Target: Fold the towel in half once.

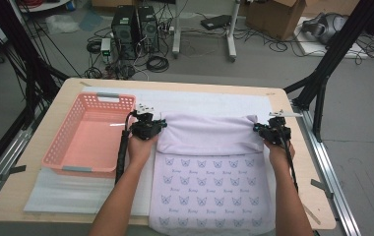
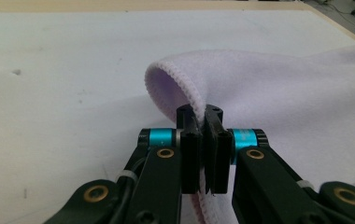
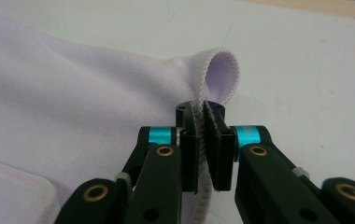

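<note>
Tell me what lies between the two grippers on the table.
In the high view, the folded-over part of the lilac towel spans the whole stretch from the left gripper to the right gripper; each is shut on one corner.

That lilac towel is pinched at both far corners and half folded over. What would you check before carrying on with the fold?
1. Left gripper clamped on the towel hem: ok, the stitched edge sits between the pads.
2. Right gripper clamped on its corner: ok, hem caught the same way.
3. Both corners level with each other: ok, in the high view the folded edge runs straight across.
4. Butterfly-print half lying flat: ok, no big wrinkles.
5. Pink basket clear of the towel: ok, it stands apart beside the left hand.
6. How firmly the cloth is held: cannot tell.
</note>
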`<state>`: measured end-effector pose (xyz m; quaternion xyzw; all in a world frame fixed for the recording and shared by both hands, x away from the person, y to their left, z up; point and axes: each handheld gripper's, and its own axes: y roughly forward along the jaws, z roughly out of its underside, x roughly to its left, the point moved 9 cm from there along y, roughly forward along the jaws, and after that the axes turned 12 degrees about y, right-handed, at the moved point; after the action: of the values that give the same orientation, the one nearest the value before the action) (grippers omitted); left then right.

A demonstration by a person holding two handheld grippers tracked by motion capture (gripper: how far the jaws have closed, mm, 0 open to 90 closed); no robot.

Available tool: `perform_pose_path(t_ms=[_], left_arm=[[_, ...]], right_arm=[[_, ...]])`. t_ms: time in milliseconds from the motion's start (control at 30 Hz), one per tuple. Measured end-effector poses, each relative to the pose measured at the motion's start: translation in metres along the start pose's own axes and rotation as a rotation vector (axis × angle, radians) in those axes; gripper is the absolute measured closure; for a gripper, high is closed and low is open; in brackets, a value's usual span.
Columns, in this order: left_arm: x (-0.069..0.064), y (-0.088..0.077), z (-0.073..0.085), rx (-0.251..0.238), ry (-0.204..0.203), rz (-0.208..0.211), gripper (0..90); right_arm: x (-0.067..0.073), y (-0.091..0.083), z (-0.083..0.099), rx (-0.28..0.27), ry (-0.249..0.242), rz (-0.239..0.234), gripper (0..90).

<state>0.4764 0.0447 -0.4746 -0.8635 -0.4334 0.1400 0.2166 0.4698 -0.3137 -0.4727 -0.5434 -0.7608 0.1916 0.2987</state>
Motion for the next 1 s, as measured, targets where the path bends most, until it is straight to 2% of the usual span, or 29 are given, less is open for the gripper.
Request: perform_pose_path(t_ms=[33,100,133,200,333,433,533,700,833,967,1000], left_arm=[[-0.002,0.000,0.000,0.002,0.006,0.010,80.2],[-0.004,0.000,0.001,0.014,-0.009,0.024,65.4],[-0.005,-0.001,0.002,0.016,-0.012,0.030,62.7],[-0.011,-0.004,0.001,0.013,0.005,0.043,59.2],[-0.020,-0.014,0.004,0.002,0.021,0.077,59.1],[-0.028,-0.019,0.011,0.048,0.047,0.112,59.4],[-0.032,-0.026,0.011,0.014,0.070,0.096,59.8],[-0.033,-0.028,0.024,0.045,0.069,0.099,59.5],[-0.040,-0.029,0.035,0.078,0.066,0.115,60.1],[-0.047,-0.027,0.048,0.147,0.068,0.126,75.2],[-0.048,-0.029,0.047,0.139,0.079,0.122,77.7]], right_arm=[[0.001,0.001,0.001,0.003,0.009,-0.004,79.1],[0.003,-0.001,0.000,0.003,0.001,-0.015,73.7],[0.004,-0.002,0.000,0.000,-0.001,-0.020,72.2],[0.007,-0.006,-0.001,-0.002,-0.005,-0.031,71.2],[0.013,-0.014,0.001,0.019,-0.010,-0.065,68.9],[0.022,-0.019,0.006,0.038,-0.022,-0.113,67.8],[0.028,-0.022,0.012,0.057,-0.050,-0.127,67.7],[0.027,-0.027,0.024,0.089,-0.035,-0.150,66.6],[0.026,-0.033,0.032,0.102,-0.041,-0.170,65.9],[0.027,-0.036,0.040,0.124,-0.044,-0.186,66.5],[0.028,-0.037,0.041,0.124,-0.044,-0.194,66.4]])
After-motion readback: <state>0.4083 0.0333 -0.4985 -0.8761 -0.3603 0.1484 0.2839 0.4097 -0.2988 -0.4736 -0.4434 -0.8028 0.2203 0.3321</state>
